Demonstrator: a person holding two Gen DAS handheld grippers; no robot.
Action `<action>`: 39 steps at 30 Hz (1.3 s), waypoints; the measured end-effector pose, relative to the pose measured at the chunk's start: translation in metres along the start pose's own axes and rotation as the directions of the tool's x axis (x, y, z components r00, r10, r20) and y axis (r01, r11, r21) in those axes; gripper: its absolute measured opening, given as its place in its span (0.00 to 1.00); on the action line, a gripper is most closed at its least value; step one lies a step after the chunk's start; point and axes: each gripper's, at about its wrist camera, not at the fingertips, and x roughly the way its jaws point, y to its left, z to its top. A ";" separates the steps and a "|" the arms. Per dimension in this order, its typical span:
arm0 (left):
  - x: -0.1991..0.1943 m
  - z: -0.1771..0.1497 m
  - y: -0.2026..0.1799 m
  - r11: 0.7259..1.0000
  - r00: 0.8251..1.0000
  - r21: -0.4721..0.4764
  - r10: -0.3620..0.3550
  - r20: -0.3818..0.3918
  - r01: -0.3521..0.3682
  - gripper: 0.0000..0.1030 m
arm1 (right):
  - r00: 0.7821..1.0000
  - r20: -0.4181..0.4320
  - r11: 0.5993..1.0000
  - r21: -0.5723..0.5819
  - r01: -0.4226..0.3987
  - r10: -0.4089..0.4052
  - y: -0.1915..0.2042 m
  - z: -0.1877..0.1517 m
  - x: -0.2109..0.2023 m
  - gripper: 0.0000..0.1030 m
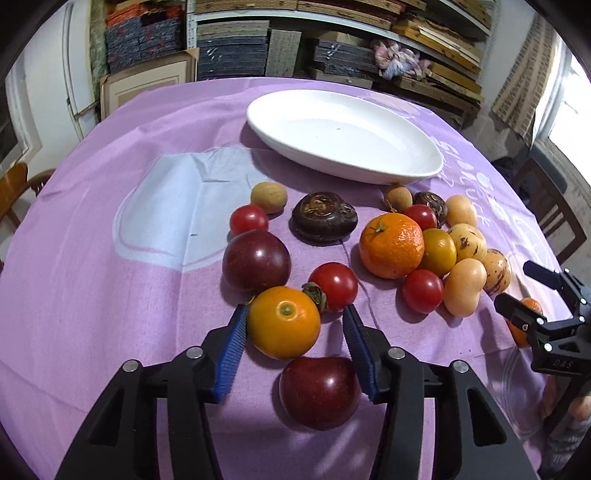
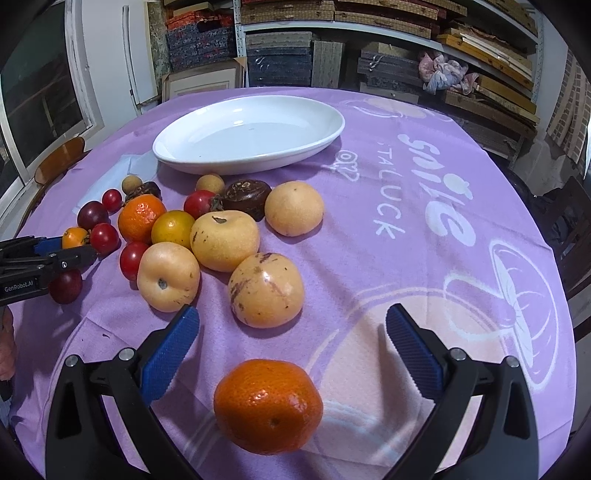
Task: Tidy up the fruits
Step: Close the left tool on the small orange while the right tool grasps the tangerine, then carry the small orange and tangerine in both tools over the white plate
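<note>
We bracket the yellow-orange fruit [image 1: 283, 322] between the left gripper's [image 1: 295, 330] spread pads, ready to pinch, while the right gripper [image 2: 291, 339] gapes over a tangerine [image 2: 268, 405].

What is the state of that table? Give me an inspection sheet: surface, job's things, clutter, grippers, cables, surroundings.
Surface: purple printed tablecloth, creased, covering the table.
Job's things: white oval dish, empty; loose fruit in front of it, including red tomatoes, dark plums, pale yellow fruits and a mandarin lying apart.
Clutter: nothing seen.
Grippers: left gripper straddles a yellow-orange fruit, one pad touching it and the other clear of it; right gripper open, the mandarin untouched below its jaws.
Cables: nothing seen.
Surroundings: shelves of stacked boards, a cardboard box, a wooden chair.
</note>
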 end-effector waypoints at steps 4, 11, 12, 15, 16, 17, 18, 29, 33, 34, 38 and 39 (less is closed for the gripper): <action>0.001 0.000 0.001 0.999 0.999 -0.008 -0.037 0.011 0.037 0.38 | 1.000 0.010 1.000 0.004 -0.005 0.005 -0.001 0.000 -0.002 0.96; 0.005 -0.005 0.009 0.996 0.993 -0.026 -0.086 0.086 0.088 0.38 | 0.997 0.061 0.999 -0.026 -0.035 0.037 0.000 0.001 -0.011 0.96; 0.005 -0.005 0.007 0.996 0.993 -0.022 -0.079 0.087 0.081 0.38 | 0.997 0.074 0.999 -0.031 -0.033 0.036 0.000 0.001 -0.012 0.96; 0.005 -0.004 -0.001 1.000 0.996 0.022 -0.019 0.091 0.017 0.38 | 0.995 0.091 0.999 -0.033 -0.038 0.041 -0.001 0.002 -0.016 0.96; 0.005 -0.004 -0.003 0.999 0.996 0.034 0.005 0.094 -0.008 0.38 | 0.995 0.094 0.999 -0.032 -0.039 0.042 -0.002 0.002 -0.017 0.96; 0.006 -0.004 -0.005 0.999 0.996 0.039 0.022 0.092 -0.025 0.38 | 0.994 0.100 0.999 -0.031 -0.043 0.046 -0.002 0.002 -0.019 0.96; 0.006 -0.004 -0.004 0.999 0.996 0.041 0.025 0.088 -0.029 0.37 | 0.993 0.106 0.998 -0.032 -0.047 0.050 -0.003 0.003 -0.021 0.96; -0.001 -0.011 0.002 0.999 0.997 0.031 -0.018 0.078 0.015 0.37 | 0.993 0.119 0.992 -0.126 -0.013 0.028 0.004 -0.022 -0.051 0.95; -0.004 -0.011 0.002 0.999 0.996 0.030 -0.033 0.085 0.031 0.37 | 0.992 0.089 0.991 -0.108 -0.082 0.092 -0.005 -0.036 -0.056 0.90; -0.004 -0.011 0.002 0.999 0.996 0.029 -0.035 0.085 0.033 0.37 | 0.992 0.079 0.991 -0.096 -0.090 0.097 -0.009 -0.039 -0.057 0.77; -0.005 -0.011 0.003 0.999 0.995 0.023 -0.044 0.084 0.043 0.37 | 0.989 0.037 0.987 -0.067 -0.143 0.146 -0.016 -0.041 -0.050 0.60; -0.005 -0.011 0.003 0.999 0.995 0.022 -0.046 0.084 0.044 0.37 | 0.990 0.025 0.987 -0.077 -0.138 0.140 -0.014 -0.042 -0.047 0.60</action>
